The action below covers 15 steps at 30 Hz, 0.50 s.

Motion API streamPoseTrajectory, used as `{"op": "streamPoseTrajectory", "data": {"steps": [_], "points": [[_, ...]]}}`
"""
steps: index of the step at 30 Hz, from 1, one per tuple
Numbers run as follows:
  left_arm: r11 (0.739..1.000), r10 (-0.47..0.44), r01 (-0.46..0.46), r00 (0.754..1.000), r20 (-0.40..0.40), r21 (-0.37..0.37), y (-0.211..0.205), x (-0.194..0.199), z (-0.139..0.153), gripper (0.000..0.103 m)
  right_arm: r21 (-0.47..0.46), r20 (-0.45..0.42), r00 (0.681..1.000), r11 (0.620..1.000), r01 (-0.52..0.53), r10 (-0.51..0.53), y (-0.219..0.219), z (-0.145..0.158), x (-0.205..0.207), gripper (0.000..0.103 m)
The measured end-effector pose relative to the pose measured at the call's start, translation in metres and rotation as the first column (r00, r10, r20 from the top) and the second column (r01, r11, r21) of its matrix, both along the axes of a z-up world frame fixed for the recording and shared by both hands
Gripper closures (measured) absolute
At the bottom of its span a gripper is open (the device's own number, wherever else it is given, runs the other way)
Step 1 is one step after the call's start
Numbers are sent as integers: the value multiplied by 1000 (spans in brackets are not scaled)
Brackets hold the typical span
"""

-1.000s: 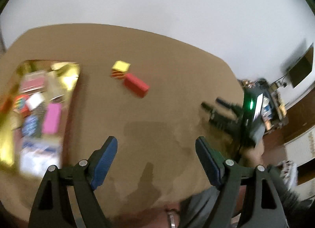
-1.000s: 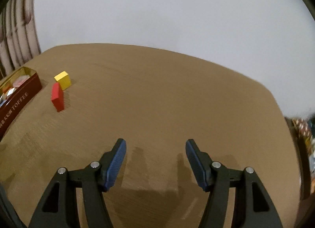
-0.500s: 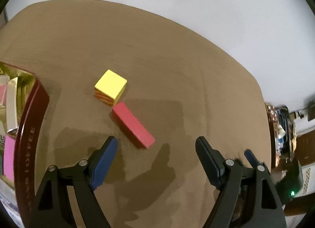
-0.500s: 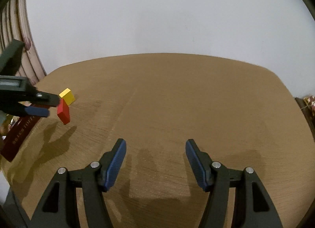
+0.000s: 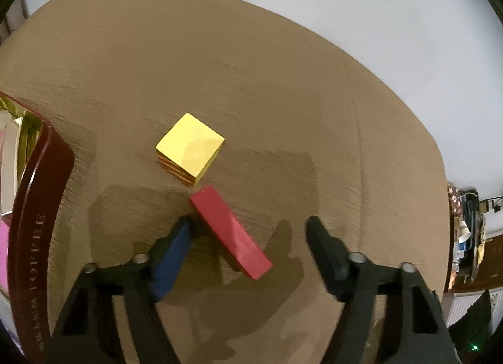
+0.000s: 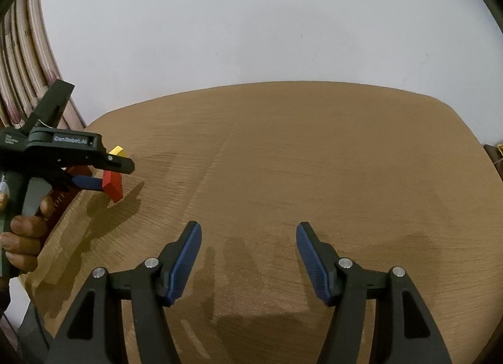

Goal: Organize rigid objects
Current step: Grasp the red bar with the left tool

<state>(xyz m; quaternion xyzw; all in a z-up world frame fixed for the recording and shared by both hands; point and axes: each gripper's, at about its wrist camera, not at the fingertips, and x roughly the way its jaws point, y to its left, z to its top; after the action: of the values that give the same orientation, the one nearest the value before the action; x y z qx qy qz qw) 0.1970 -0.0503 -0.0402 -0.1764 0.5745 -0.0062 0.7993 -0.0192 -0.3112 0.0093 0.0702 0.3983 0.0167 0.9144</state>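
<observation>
Left gripper (image 5: 248,225) fingers closing around red block (image 5: 231,232), not yet clamped, near worktop's (image 5: 283,96) left edge. Right gripper (image 6: 248,232) fingers apart, empty.

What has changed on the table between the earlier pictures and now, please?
The left gripper has come down from beside the tin to the red block. Its jaws have just been closing, and the block now lies between them with a gap still showing on one side. The red block, the yellow cube and the open right gripper stayed as they were.
</observation>
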Motion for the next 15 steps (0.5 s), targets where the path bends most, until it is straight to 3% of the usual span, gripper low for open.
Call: {"op": "streamPoseTrajectory", "data": {"steps": [2,3,4,10,15], "points": [[999,8,-8,1000,8,35,-1,0,1,61,0,-9,1000,1000,-1,1,-4,1,-1,39],[999,2,-3,1000,8,35,-2,0,0,84,1,-12,1000,1000,-3,3,-2,1,2,39],[1000,-6,6,1000,-2,25,-3,1,-2,91,3,-14,1000,1000,-4,4,-3,1,2,39],[999,-36,35,999,22,20,3,-16,11,91,21,-21,1000,1000,8,-8,-15,4,0,39],[997,-76,73,992,99,35,9,-58,45,91,6,-43,999,1000,11,-11,-17,2,4,39]]}}
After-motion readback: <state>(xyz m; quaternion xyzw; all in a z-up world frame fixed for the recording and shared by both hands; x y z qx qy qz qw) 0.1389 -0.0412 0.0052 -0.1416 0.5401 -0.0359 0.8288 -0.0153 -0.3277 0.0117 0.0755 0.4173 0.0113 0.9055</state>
